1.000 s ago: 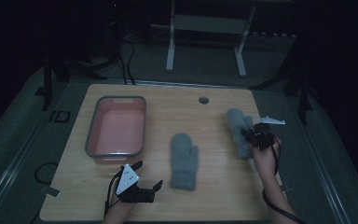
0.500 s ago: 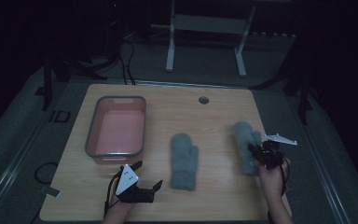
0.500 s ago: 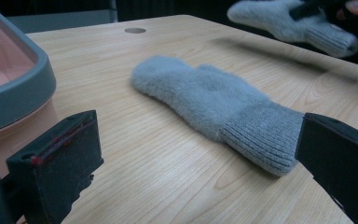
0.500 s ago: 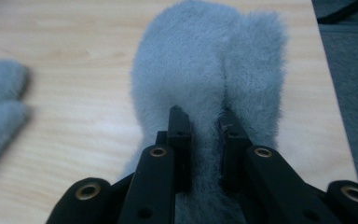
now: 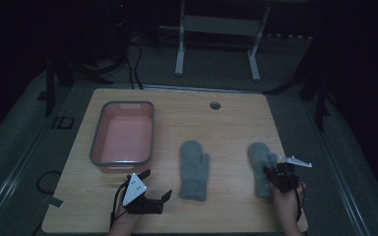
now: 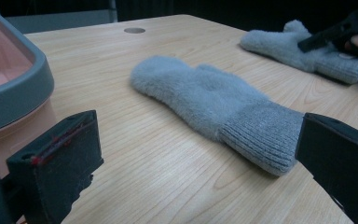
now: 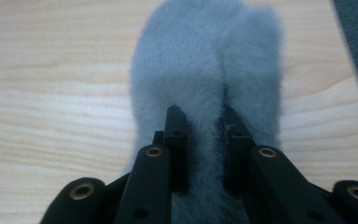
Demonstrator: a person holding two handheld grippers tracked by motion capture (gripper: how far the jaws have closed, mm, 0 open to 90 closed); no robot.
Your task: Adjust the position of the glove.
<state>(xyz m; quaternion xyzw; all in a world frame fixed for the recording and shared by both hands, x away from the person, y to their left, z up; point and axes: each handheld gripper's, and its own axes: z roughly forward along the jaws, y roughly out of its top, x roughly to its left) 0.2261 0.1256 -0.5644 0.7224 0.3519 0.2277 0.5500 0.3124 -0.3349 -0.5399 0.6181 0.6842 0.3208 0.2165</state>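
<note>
right mitten [image 5: 262, 167]: lying flat near the right edge of the bench [image 5: 226, 123]
right claw [image 7: 204, 122]: pinching a fold of the mitten's fleece, jaws just easing apart
left claw [image 5: 153, 197]: resting spread at the front edge
second mitten [image 6: 214, 109]: lying mid-bench
pink tub [image 5: 123, 140]: sitting at left

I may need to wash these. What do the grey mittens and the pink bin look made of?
Middle mitten and right-hand mitten: apparently fuzzy knit, wool or fleece-like; matte napped pile, with a ribbed cuff on the middle one. Pink bin: likely moulded plastic, smooth with a slight sheen, and a grey rim that may be rubbery.
</note>
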